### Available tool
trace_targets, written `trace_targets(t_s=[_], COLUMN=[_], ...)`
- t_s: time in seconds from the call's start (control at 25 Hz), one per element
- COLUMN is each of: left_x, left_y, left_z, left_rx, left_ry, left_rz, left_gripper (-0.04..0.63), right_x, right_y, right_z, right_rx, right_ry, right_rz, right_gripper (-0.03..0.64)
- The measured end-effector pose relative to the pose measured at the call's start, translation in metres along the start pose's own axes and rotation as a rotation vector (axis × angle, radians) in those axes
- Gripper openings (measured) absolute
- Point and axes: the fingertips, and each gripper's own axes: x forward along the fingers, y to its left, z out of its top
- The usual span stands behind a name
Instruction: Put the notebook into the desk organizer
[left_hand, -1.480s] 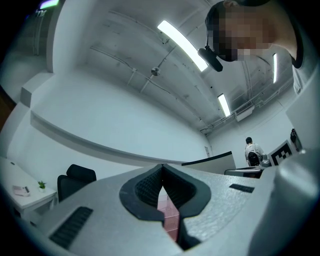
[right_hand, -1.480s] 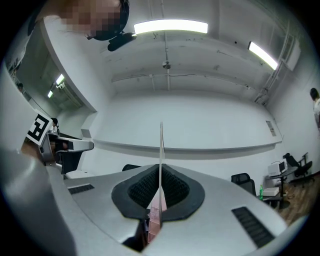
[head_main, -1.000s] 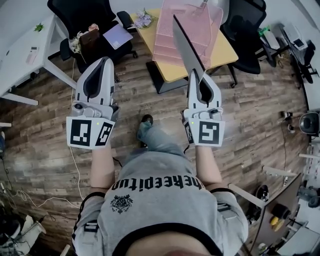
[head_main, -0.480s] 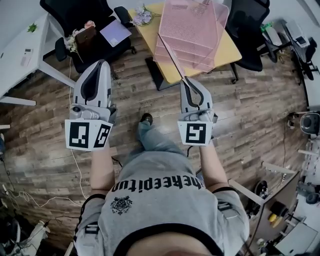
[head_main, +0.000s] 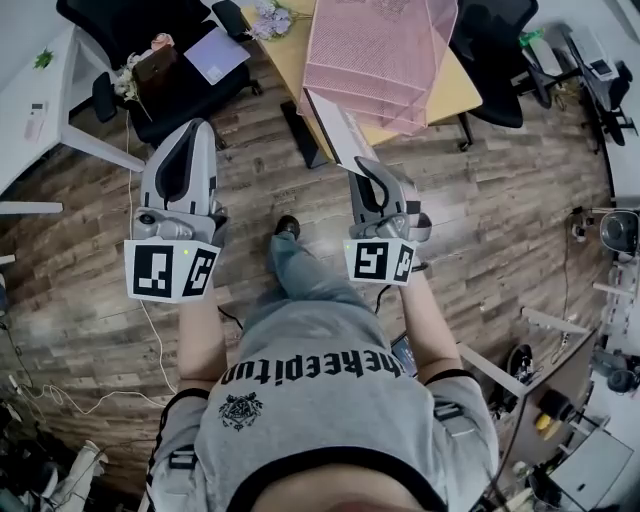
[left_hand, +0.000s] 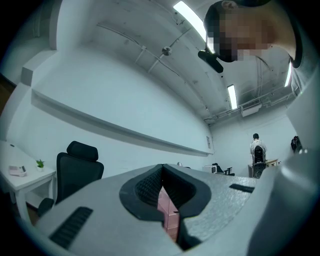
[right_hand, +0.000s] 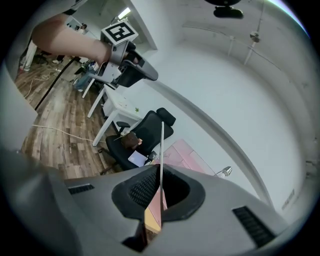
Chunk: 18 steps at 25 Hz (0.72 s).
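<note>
Left tongs (head_main: 203, 128): clenched on nothing, held out over the floor, well apart from the work.
Right tongs (head_main: 364, 168): clamped on the near end of the notebook (head_main: 336, 126).
Notebook: in the air, long axis running away from you and slightly left, far end near the front edge of the surface (head_main: 452, 98).
Desk organizer (head_main: 385, 50): pink mesh trays on the surface, ahead and a little right of the notebook's tip.
Nearer hand: your right. You'll likely need to swing the tip rightward to meet a tray.

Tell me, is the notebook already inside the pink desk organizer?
No, the notebook is clamped in the right gripper, out in front of the pink desk organizer.
</note>
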Motion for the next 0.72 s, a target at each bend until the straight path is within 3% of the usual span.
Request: trace_targets(t_s=[0.72], left_x=[0.011], left_y=[-0.001], left_z=[-0.024], left_rx=[-0.012], left_ry=[0.055], left_rz=[-0.02], left_gripper=[0.003], right_x=[0.057], right_y=[0.004], right_z=[-0.06], right_rx=[-0.374], right_ry=[0.143], right_rz=[-0.012], right_gripper=[0.009])
